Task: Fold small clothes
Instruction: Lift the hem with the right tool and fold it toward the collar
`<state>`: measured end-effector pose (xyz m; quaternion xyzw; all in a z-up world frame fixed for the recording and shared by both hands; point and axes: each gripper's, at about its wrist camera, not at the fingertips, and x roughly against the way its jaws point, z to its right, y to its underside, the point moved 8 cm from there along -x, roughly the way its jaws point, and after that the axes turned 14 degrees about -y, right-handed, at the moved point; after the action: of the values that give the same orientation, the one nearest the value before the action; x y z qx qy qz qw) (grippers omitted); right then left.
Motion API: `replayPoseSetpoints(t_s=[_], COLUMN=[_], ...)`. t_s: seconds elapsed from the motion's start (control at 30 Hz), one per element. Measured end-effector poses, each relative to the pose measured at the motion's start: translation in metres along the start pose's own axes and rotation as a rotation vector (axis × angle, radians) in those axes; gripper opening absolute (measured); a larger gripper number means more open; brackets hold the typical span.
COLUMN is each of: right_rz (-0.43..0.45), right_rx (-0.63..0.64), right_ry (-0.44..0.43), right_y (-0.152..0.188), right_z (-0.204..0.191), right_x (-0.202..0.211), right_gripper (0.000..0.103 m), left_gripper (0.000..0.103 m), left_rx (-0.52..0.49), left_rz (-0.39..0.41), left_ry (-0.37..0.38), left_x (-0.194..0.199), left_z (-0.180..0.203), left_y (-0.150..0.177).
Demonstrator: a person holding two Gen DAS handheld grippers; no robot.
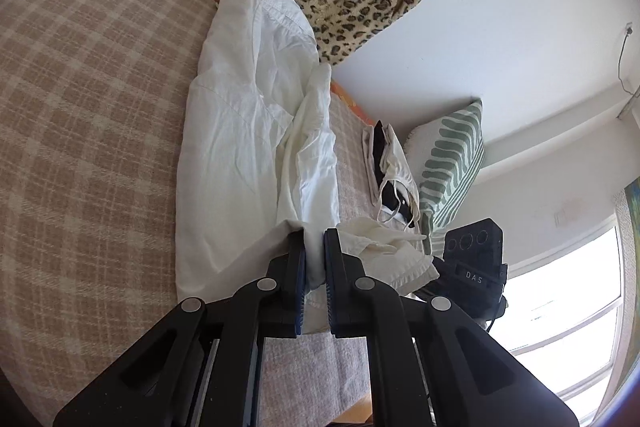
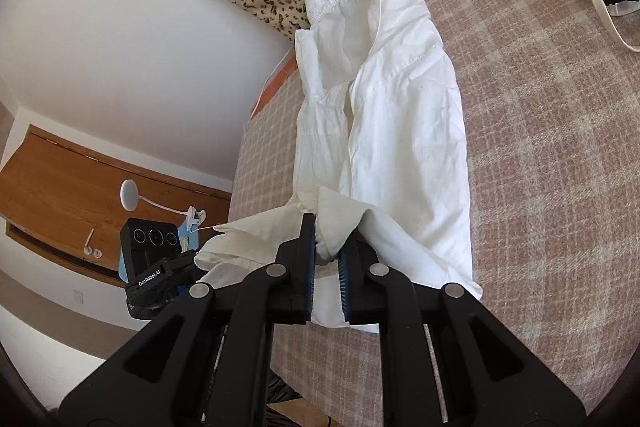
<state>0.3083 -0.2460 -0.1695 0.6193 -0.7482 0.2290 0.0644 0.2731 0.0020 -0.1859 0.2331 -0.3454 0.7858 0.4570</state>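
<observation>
Lengthwise, white shirt laid collar toward upper frame, hem clamped by closed left gripper and right gripper, hem edge hidden behind fingers.

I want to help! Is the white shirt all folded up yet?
Not yet. The white shirt lies long and rumpled on the bed, its near end pinched by both grippers.

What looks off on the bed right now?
The white shirt lies bunched and creased rather than flat, with one sleeve rumpled alongside it. Both claws, left and right, pinch its near hem. No tear or stain shows.
</observation>
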Motion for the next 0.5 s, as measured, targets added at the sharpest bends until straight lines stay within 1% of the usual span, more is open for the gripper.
replayPoseSetpoints(t_s=[0.13, 0.27, 0.4, 0.5], right_rz=[0.006, -0.01, -0.024, -0.031], right_rx=[-0.035, -0.076, -0.121, -0.142], right_ry=[0.053, 0.093, 0.115, 0.108], right_y=[-0.023, -0.042, -0.049, -0.053], right_z=[0.021, 0.043, 0.062, 0.067], right_x=[-0.016, -0.037, -0.05, -0.054], right_gripper=[0.011, 0.011, 0.011, 0.011], left_gripper=[0.007, 0.007, 0.007, 0.009], left_rx=[0.018, 0.046, 0.046, 0.063], left_rz=[-0.007, -0.023, -0.054, -0.088], left_ry=[-0.055, -0.081, -0.102, -0.114], left_x=[-0.023, -0.042, -0.055, -0.061], left_z=[-0.013, -0.026, -0.036, -0.041], left_y=[-0.021, -0.033, -0.037, -0.04])
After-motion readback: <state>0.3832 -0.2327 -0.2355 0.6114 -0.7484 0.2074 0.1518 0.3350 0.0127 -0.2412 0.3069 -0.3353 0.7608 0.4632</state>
